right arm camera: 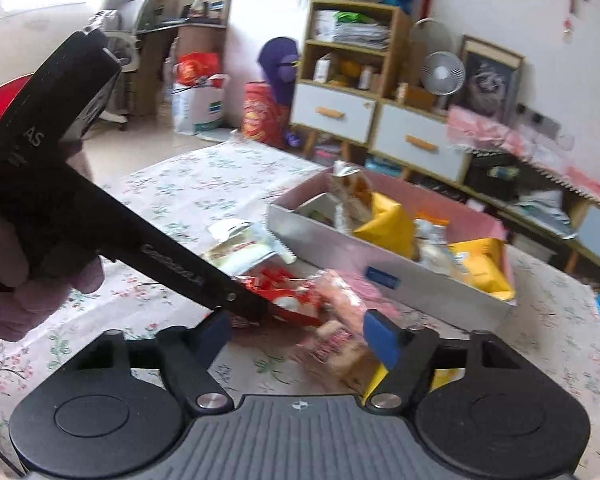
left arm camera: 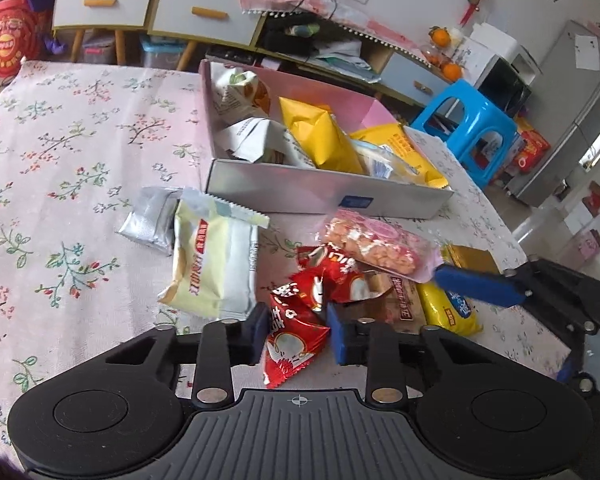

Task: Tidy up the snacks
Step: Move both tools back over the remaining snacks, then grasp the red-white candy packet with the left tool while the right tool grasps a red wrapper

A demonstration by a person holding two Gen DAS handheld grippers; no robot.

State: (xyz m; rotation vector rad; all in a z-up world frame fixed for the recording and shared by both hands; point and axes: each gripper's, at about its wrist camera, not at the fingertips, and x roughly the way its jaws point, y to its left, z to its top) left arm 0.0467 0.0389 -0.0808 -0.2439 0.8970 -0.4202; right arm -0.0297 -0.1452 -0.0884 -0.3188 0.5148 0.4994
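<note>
Pick step: left gripper (left arm camera: 296, 334) clenched on the red snack packet (left arm camera: 290, 344), right gripper (right arm camera: 300, 332) half-closed around a tan packet (right arm camera: 340, 344) — contact unclear. Next: lift clear, carry ahead to the silver box (left arm camera: 328, 196) beyond the pile. Only the right view shows the hand (right arm camera: 28, 280) on the left handle.

The tablecloth (left arm camera: 80, 152) is pale pink with green sprigs and small red flowers. The box (left arm camera: 324, 196) is silver outside, pink inside, with a blue label; yellow packets (left arm camera: 320, 136) lie in it. Near its front wall lie red-and-white packets (left arm camera: 296, 332), a cream packet (left arm camera: 216, 264) with red lettering and a silver packet (left arm camera: 150, 220). The stool (left arm camera: 468, 128) is bright blue.
</note>
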